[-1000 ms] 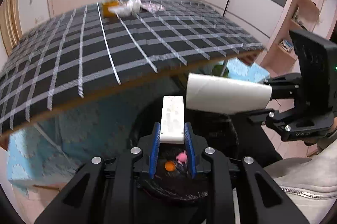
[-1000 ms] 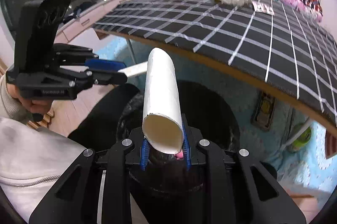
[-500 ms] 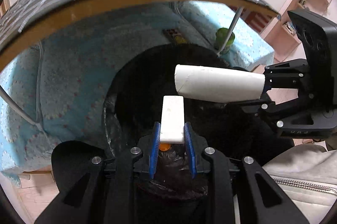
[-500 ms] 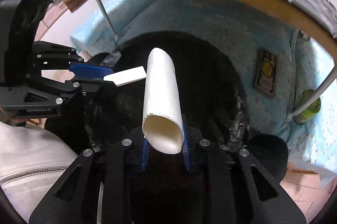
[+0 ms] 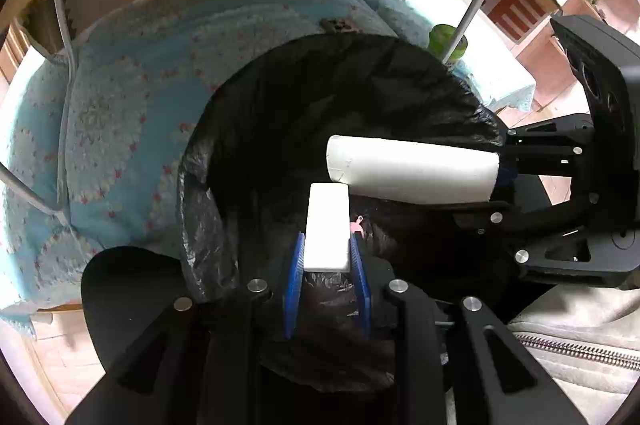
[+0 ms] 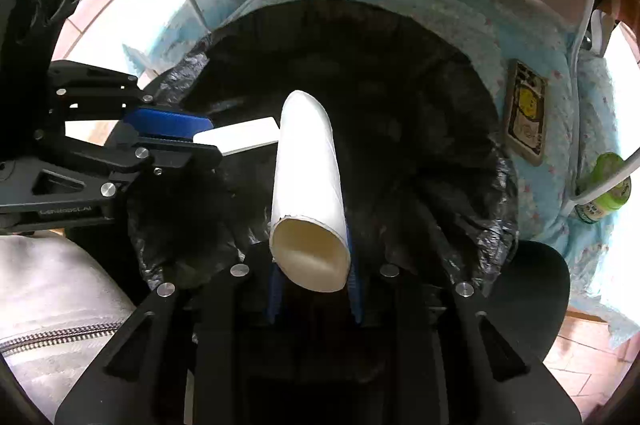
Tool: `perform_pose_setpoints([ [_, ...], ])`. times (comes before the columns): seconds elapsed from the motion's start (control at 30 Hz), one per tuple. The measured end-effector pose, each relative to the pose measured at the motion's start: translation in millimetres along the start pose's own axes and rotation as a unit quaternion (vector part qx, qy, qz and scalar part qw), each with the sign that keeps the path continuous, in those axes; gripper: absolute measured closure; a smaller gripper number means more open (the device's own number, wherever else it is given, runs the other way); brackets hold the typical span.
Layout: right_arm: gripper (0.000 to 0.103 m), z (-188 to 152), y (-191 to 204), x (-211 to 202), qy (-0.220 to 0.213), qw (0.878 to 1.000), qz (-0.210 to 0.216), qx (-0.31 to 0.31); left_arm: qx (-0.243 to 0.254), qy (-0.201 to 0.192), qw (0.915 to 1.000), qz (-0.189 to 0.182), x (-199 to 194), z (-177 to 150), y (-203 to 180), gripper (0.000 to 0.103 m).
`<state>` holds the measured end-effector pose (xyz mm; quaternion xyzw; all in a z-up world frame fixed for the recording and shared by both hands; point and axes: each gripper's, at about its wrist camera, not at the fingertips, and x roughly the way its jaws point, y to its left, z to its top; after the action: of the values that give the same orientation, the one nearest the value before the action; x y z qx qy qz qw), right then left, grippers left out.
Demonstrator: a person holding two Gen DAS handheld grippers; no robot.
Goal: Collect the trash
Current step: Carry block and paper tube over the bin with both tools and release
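A trash bin lined with a black bag (image 5: pixel 304 97) stands on the floor below both grippers; its rim also shows in the right wrist view (image 6: pixel 472 97). My left gripper (image 5: pixel 326 257) is shut on a flat white box (image 5: pixel 327 225) and holds it over the bin's mouth. My right gripper (image 6: pixel 312 265) is shut on a white cardboard tube (image 6: pixel 308 181) and holds it over the bin too. The tube (image 5: pixel 412 171) crosses just beyond the box's tip in the left wrist view. The box (image 6: pixel 240 135) shows at left in the right wrist view.
A light blue patterned mat (image 5: pixel 120 113) lies under the bin, beneath a table with white metal legs (image 5: pixel 464 21). A green bottle (image 6: pixel 604 193) and a flat framed card (image 6: pixel 524 113) lie on the mat. My grey jacket (image 6: pixel 52 289) is close by.
Both grippers have tipped downward from facing the checked tabletop to looking into the bin, and have come lower over its mouth. Box and tube stay gripped.
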<state>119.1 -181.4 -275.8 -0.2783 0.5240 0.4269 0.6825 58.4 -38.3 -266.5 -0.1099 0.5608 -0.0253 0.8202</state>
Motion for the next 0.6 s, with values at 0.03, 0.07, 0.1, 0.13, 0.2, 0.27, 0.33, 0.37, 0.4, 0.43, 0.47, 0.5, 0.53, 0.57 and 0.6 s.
perform_pose_setpoints([
  [0.03, 0.076, 0.3, -0.2, 2.4, 0.003, 1.0, -0.001, 0.0, 0.0, 0.002, 1.0, -0.002, 1.4, -0.6, 0.2, 0.08],
  [0.07, 0.076, 0.4, 0.3, 4.5, 0.006, 1.0, -0.001, 0.001, 0.0, 0.004, 1.0, -0.003, 2.8, -1.5, 0.2, 0.08],
  [0.1, 0.076, 0.6, -0.3, 5.5, 0.008, 1.0, 0.0, 0.002, 0.001, 0.005, 1.0, -0.003, 3.4, -1.5, 0.2, 0.08],
  [0.13, 0.075, 0.9, -0.9, 6.8, 0.01, 1.0, 0.0, 0.004, 0.001, 0.006, 1.0, -0.004, 3.4, -1.0, -1.0, 0.08],
  [0.2, 0.075, 1.5, -0.5, 7.9, 0.012, 1.0, 0.003, 0.007, 0.007, 0.008, 0.9999, -0.009, 4.2, -1.2, -2.6, 0.08],
  [0.27, 0.074, 2.3, 0.4, 7.3, 0.01, 1.0, 0.0, 0.006, 0.011, 0.01, 0.9999, -0.008, 5.1, -1.1, -4.1, 0.08],
  [0.33, 0.073, 2.2, 0.8, 7.7, 0.01, 1.0, 0.001, 0.006, 0.011, 0.012, 0.9998, -0.008, 5.9, -0.7, -4.0, 0.079],
  [0.37, 0.07, 1.9, 0.5, 7.5, 0.01, 1.0, 0.001, 0.007, 0.01, 0.012, 0.9998, -0.009, 5.7, -0.5, -3.4, 0.079],
  [0.4, 0.068, 1.8, -0.6, 6.9, 0.009, 1.0, 0.0, 0.008, 0.008, 0.011, 0.9999, -0.009, 5.2, -0.4, -2.9, 0.079],
  [0.43, 0.068, 1.8, -0.9, 6.0, 0.007, 1.0, 0.0, 0.009, 0.006, 0.01, 0.9999, -0.008, 4.4, 0.0, -2.0, 0.078],
  [0.47, 0.068, 2.2, -1.3, 5.2, 0.006, 1.0, 0.0, 0.01, 0.004, 0.009, 0.9999, -0.008, 3.5, 0.1, -1.5, 0.074],
  [0.5, 0.068, 2.6, -1.3, 4.4, 0.004, 1.0, 0.0, 0.011, 0.002, 0.008, 0.9999, -0.008, 2.4, 0.3, -1.2, 0.071],
  [0.53, 0.068, 2.9, -1.4, 3.1, 0.001, 1.0, -0.001, 0.011, 0.001, 0.004, 1.0, -0.008, 0.6, 0.3, -1.3, 0.063],
  [0.57, 0.068, 2.5, -1.0, 2.1, 0.0, 1.0, -0.001, 0.011, 0.002, 0.0, 1.0, -0.007, -1.6, 0.3, -1.9, 0.058],
  [0.6, 0.068, 2.6, -1.2, 1.2, -0.002, 1.0, -0.002, 0.011, 0.004, -0.005, 1.0, -0.007, -4.1, 0.3, -2.9, 0.057],
])
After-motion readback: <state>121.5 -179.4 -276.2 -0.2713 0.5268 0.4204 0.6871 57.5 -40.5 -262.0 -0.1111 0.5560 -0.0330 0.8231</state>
